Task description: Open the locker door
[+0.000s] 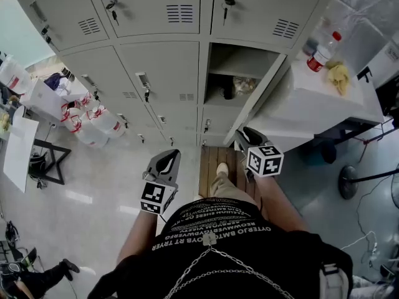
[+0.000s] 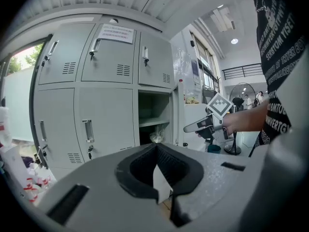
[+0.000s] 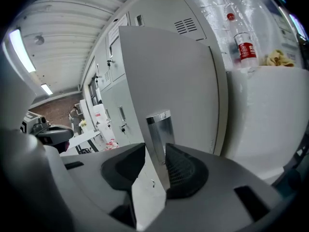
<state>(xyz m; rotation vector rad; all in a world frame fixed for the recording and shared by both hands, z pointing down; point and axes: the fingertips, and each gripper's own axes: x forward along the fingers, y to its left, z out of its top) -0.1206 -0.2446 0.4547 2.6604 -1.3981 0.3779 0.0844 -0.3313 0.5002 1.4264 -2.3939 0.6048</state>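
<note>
At the right edge of the locker [image 1: 156,61], with the door [image 1: 257,98] swung wide and the right gripper [image 1: 244,136] clamped on its metal handle [image 3: 159,132]: pull along the hinge arc, grip square, no twisting. Hold the left gripper [image 2: 156,146], jaws together and empty, clear of the locker front.

Shirt print [image 1: 215,224] and locker notice [image 2: 115,33] seem too blurred to read.
</note>
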